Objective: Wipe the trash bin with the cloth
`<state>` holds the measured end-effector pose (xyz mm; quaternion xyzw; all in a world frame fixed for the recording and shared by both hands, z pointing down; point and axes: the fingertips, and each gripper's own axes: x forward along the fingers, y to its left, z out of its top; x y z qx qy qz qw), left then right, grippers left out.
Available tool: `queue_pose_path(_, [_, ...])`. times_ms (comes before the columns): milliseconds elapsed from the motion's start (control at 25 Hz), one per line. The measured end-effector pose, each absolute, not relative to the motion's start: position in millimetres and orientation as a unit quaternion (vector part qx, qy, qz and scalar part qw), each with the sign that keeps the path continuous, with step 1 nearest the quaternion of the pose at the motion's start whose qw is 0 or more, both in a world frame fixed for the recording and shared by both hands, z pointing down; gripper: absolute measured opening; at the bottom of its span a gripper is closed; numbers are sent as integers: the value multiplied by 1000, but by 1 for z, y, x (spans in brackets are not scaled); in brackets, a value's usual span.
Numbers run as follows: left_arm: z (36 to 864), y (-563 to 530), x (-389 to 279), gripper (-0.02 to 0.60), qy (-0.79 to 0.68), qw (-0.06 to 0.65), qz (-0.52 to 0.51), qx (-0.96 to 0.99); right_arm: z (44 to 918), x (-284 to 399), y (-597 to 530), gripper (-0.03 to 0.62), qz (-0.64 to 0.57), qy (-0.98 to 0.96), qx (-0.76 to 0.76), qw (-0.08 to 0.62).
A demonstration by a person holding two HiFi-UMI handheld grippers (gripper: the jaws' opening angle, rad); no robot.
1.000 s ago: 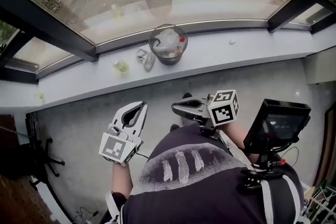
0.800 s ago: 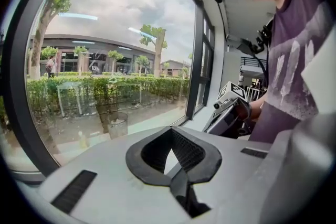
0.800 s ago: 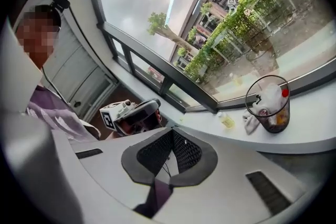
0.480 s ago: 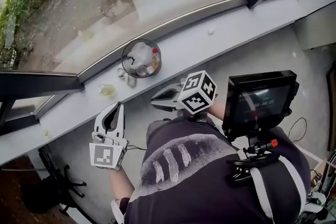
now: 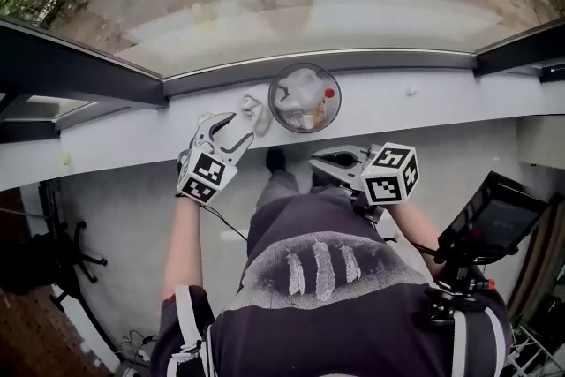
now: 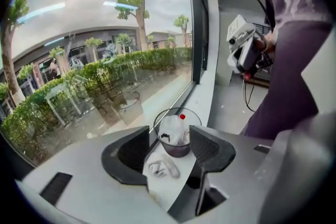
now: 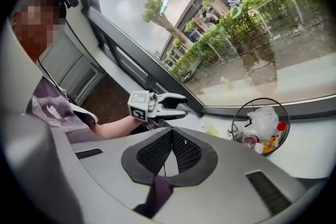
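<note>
Jaws on my right tongs (image 7: 170, 134) are staying pressed together with nothing in them. They are hanging on the near side of the trash bin (image 5: 275, 101), short of the sill (image 5: 441, 101). Further out, my left tongs (image 5: 238, 126) are no longer hanging low by my waist. They are reaching up to the sill at the bin's left, and their jaws, shut a moment ago, are now spreading to about half wide, gripping nothing yet. Through that gap I am seeing the cloth (image 6: 163, 168), a crumpled pale wad lying on the sill just beside the bin's left side, apart from my pads. Behind it the bin is standing upright against the window frame (image 5: 353, 59), holding a white bag (image 5: 300, 88). I am reading this as the start of the pick-up. No wiping is happening until the cloth is in the left tongs, so they are needing to settle around it and close.
</note>
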<state>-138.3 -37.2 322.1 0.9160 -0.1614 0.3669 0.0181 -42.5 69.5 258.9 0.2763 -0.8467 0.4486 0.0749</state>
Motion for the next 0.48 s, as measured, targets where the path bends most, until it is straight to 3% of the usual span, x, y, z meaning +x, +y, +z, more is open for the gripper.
queue_pose_path(120, [374, -62, -144, 370, -132, 17, 426, 895, 264, -51, 55, -2, 453, -836, 292, 103])
queue_pose_path(160, [396, -66, -145, 399, -117, 16, 450, 885, 268, -50, 52, -2, 452, -832, 301, 115])
queue_pose_path(280, [466, -79, -146, 433, -71, 21, 514, 855, 290, -39, 37, -2, 461, -814, 328, 130])
queue_pose_path(480, [551, -87, -131, 434, -15, 31, 563, 826, 337, 1, 14, -2, 473, -786, 368, 154])
